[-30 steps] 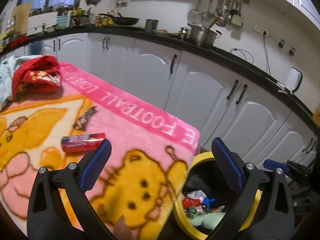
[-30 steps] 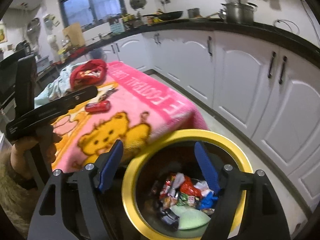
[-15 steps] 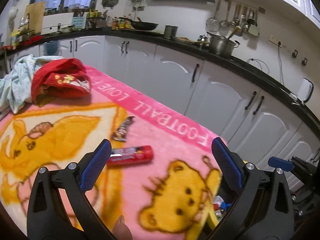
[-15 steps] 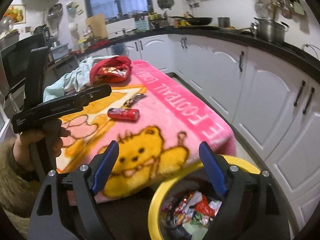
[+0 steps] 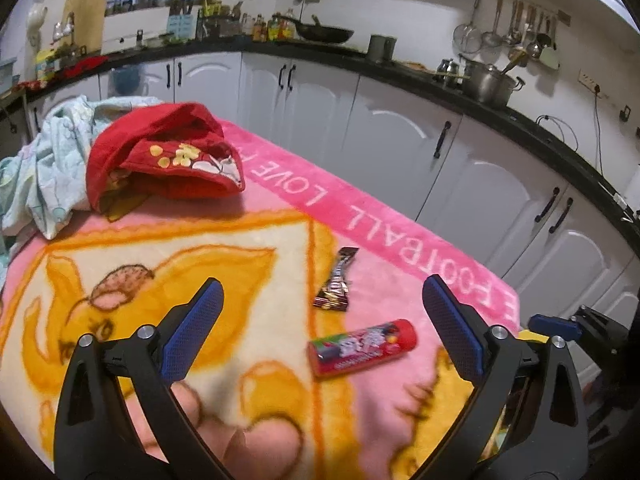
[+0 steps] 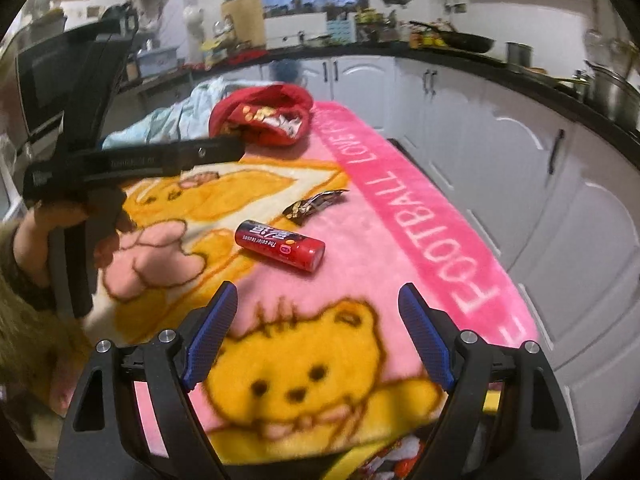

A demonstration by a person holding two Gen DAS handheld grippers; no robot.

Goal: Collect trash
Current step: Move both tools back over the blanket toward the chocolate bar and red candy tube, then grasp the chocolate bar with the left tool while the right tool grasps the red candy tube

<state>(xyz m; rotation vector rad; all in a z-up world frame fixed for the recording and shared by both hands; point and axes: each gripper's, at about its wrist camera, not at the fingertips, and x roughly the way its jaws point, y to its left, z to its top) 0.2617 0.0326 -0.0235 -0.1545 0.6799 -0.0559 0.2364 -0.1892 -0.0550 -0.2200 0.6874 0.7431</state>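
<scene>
The left gripper [image 5: 320, 328] hangs over the blanket with its jaws spread wide and nothing between them; the right gripper [image 6: 318, 334] is likewise wide and empty, poised above the bear printed near the table's edge. Neither touches anything.

The step in hand looks like a reach for the next piece of trash. The red tube [image 5: 362, 347] lies on its side just ahead of the left gripper, a little right of centre between its fingers, and is the nearer target. Taking it would call for lowering the jaws either side of its round body, across its length, and closing firmly enough that it does not roll away on the soft pile.

Beyond the tube, well apart from both grippers, lies the dark wrapper [image 5: 335, 280], flat and crumpled; it would need a low pinch against the blanket [image 5: 248, 248].

Trash on the table: one tube, one wrapper, two pieces in all. Farther back sit one red cloth [image 5: 160, 156] and one pale blue cloth [image 5: 48, 168], bunched together. The yellow bin [image 6: 348, 464] shows only as a sliver of rim below the table edge, beside the right gripper, with some wrappers inside.
</scene>
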